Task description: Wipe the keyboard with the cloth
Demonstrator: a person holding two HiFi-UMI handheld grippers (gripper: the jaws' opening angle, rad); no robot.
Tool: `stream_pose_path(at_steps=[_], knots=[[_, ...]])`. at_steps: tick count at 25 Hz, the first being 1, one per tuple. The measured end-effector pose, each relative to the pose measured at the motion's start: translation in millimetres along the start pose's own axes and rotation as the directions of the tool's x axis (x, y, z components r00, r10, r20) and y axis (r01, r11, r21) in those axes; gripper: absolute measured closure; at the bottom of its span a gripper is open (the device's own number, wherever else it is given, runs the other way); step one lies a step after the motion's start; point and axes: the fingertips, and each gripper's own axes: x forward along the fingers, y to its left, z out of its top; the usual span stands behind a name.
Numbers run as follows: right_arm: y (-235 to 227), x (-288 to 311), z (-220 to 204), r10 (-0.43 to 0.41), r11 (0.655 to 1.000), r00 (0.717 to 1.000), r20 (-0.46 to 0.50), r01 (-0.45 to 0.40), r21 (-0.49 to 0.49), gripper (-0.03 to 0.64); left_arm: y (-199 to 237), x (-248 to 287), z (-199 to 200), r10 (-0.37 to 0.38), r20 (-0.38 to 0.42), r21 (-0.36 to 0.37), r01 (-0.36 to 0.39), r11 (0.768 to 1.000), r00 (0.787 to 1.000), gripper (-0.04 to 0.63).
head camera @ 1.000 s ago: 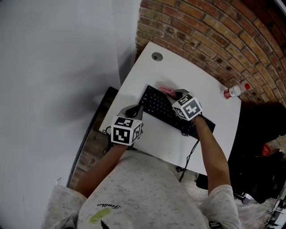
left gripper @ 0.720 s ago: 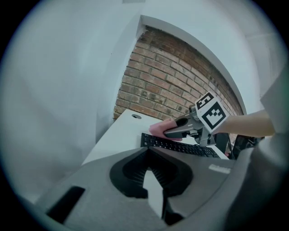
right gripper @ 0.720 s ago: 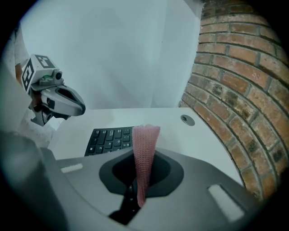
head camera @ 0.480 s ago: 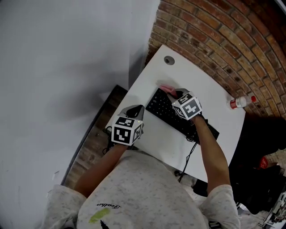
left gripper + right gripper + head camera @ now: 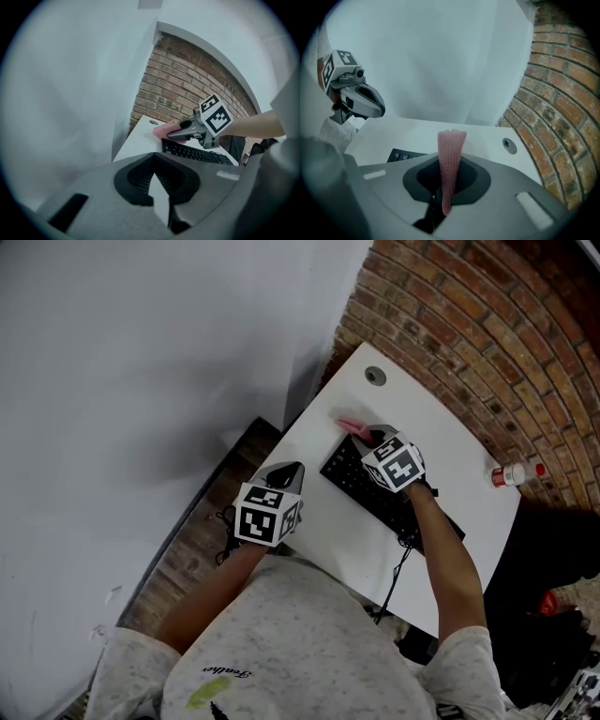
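The keyboard point(image 5: 362, 487) lay on the white tabletop point(image 5: 427, 423), its long axis running diagonally in the head view from upper left to lower right, roughly along the tabletop's near edge. Its cable point(image 5: 397, 566) hung off that edge.

The right tool point(image 5: 367, 435) sat over the keyboard's left end, at the far corner, pointing away from the person towards the brick wall point(image 5: 487, 315). Its jaws were clamped on the cloth point(image 5: 450, 159), a pink knitted strip pinched on edge between them, its long axis in line with the jaws and its free end sticking out past the tips. In the head view the cloth point(image 5: 349, 426) reached just beyond the keyboard's far left corner, onto or over the bare tabletop; whether it touched the keys could not be told.

The left tool point(image 5: 289, 471) hovered apart from the keyboard, beyond its left end near the tabletop's corner, aimed across at the right tool. Its jaws were drawn together on nothing.

Beyond the keyboard's left end a round grommet point(image 5: 375, 376) sat in the tabletop. Well past the keyboard's right end, by the wall, a small bottle point(image 5: 514, 472) lay on its side.
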Motion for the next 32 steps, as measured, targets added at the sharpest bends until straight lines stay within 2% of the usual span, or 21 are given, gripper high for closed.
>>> stream_pose_path(at_steps=[3, 5, 9, 12, 21, 32], knots=[[2.2, 2.6, 8.8, 0.003, 0.996, 1.0, -0.012, -0.004, -0.087, 0.591, 5.7, -3.3, 0.7, 0.012, 0.007, -0.009, -0.012, 1.0, 1.0, 0.6], [1.8, 3.2, 14.9, -0.013, 0.984, 1.0, -0.024, 0.009, -0.179, 0.591, 7.4, -4.3, 0.9, 0.015, 0.01, -0.013, -0.015, 1.0, 1.0, 0.6], [6.1, 5.6, 19.4, -0.033, 0.926, 0.997, -0.065, 0.006, -0.377, 0.591, 7.2, -4.7, 1.0, 0.02, 0.014, -0.02, -0.02, 1.0, 1.0, 0.599], [16.1, 9.5, 15.1, -0.018, 0.885, 0.995, -0.099, -0.03, -0.465, 0.592, 6.8, -6.1, 0.5, 0.027, 0.018, -0.023, -0.027, 0.999, 0.999, 0.599], [42.6, 9.5, 9.7, 0.048, 0.841, 0.991, -0.123, -0.106, -0.53, 0.592, 3.8, -13.8, -6.6, 0.057, 0.031, -0.039, -0.055, 0.998, 0.998, 0.599], [83.3, 4.8, 9.8, 0.127, 0.808, 0.984, -0.122, -0.174, -0.564, 0.592, -4.2, -26.1, -16.7, 0.093, 0.059, -0.078, -0.088, 0.993, 0.994, 0.6]])
